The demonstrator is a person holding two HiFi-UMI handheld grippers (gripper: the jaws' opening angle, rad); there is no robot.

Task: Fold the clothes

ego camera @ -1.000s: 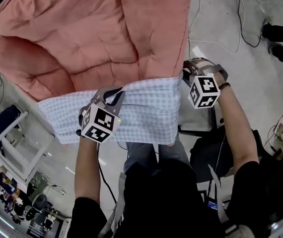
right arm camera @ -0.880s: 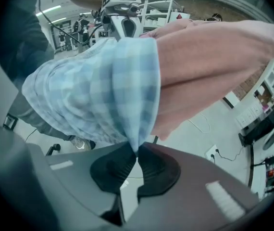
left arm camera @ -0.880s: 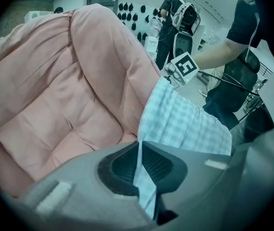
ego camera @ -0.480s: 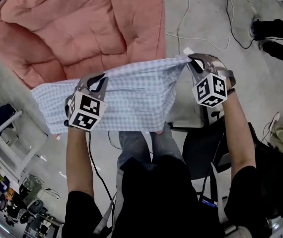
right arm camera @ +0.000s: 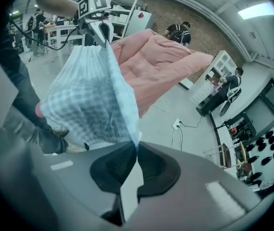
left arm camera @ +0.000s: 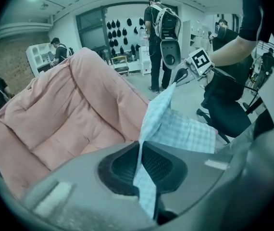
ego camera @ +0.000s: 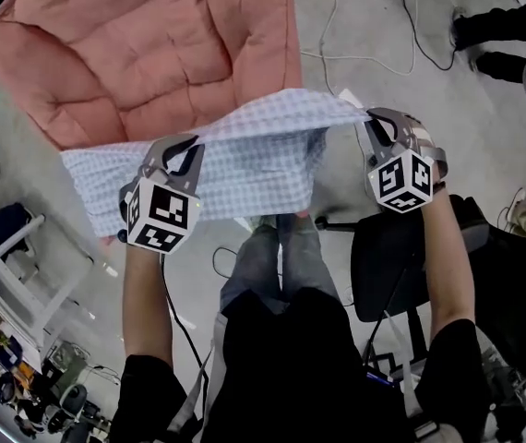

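Two grippers are clamped on one blue-and-white checked garment (ego camera: 245,155). The left gripper (left arm camera: 140,150) has its jaws closed on a fabric edge, which runs up from between the pads. The right gripper (right arm camera: 136,153) pinches another edge the same way, with cloth passing through its closed jaws. In the head view the garment is held in the air, stretched between the two grippers. Its lower part hangs in front of the person's legs (ego camera: 277,257) above the grey floor (ego camera: 374,35). A pink quilted cushion (ego camera: 152,53) lies beyond the garment. A black office chair (ego camera: 388,257) stands beneath the right gripper, and cables (ego camera: 401,26) trail across the floor.
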